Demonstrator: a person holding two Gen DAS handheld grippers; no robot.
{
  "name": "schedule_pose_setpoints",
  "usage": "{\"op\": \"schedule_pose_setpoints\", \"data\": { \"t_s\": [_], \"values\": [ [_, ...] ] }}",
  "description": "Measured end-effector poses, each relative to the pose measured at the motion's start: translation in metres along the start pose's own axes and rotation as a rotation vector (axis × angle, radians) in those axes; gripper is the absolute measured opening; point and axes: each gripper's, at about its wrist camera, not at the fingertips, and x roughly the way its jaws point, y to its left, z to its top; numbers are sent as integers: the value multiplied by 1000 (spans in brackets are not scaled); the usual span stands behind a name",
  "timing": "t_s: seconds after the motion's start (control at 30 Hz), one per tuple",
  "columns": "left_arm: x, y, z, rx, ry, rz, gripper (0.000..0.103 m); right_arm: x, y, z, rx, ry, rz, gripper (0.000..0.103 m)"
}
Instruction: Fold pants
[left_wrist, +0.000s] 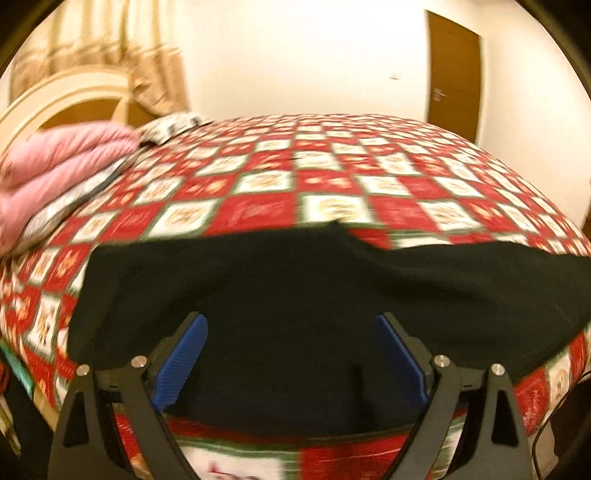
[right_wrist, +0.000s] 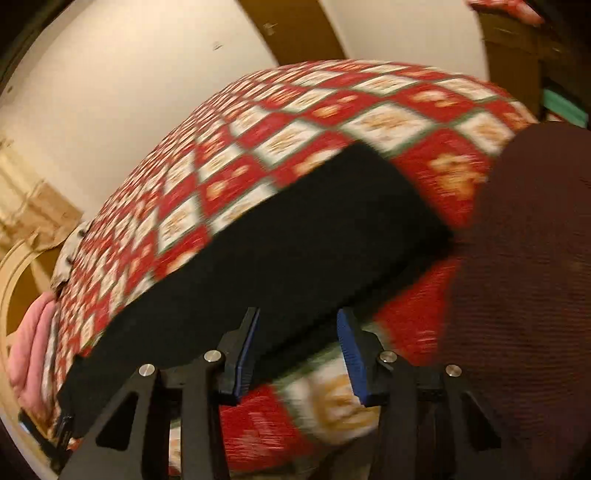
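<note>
Left wrist view: left gripper (left_wrist: 291, 334) had its blue ribbed pads (left_wrist: 183, 363) spread wide apart, nothing between them. It sat low over the near part of the black fabric pants (left_wrist: 295, 280), which lay flat on the red, white and green checked bedspread (left_wrist: 332, 177). Pants ran across the near side of the bed, left edge roughly straight, far edge stepped: higher at left-centre, dropping toward the right. A strip of bedspread showed below the pants' near edge, between the gripper arms. Folded pink quilted blanket (left_wrist: 55, 166) sat at the far left of the bed, well apart from the pants, with a cream arched headboard (left_wrist: 55, 99) behind it. Beige curtain (left_wrist: 110, 44) hung at upper left, brown wooden door (left_wrist: 454, 70) in the far wall at right.

Right wrist view: heavy motion blur, frame tilted. Right gripper (right_wrist: 297, 323) also had its jaws apart, gripping nothing; fingertips sat at the pants' (right_wrist: 277, 258) near edge, contact not resolvable. Pants appeared as a long black band running diagonally across the bedspread (right_wrist: 295, 122). Dark maroon knit fabric (right_wrist: 528, 277) filled the right side, overlapping the band's right end; couldn't tell what it was. Pink blanket (right_wrist: 29, 350) was visible at the left edge.
</note>
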Motion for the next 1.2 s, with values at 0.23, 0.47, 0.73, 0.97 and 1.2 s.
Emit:
{"op": "schedule_pose_setpoints", "data": {
  "t_s": [0.23, 0.47, 0.73, 0.97, 1.2],
  "values": [
    [-8, -40, -1, 81, 25, -62, 95, 12, -26, 62, -103, -14, -125, 48],
    [-18, -35, -5, 58, 29, -34, 95, 68, -38, 87, -200, 112, -193, 55],
    [-19, -36, -5, 46, 35, -41, 95, 65, -29, 72, -300, 184, -139, 39],
    [-23, -29, -9, 40, 27, -47, 95, 43, -12, 67, -254, 117, -101, 13],
    [-17, -4, -9, -57, 34, -33, 95, -18, 134, 32, -490, 64, 184, 13]
  ]
}}
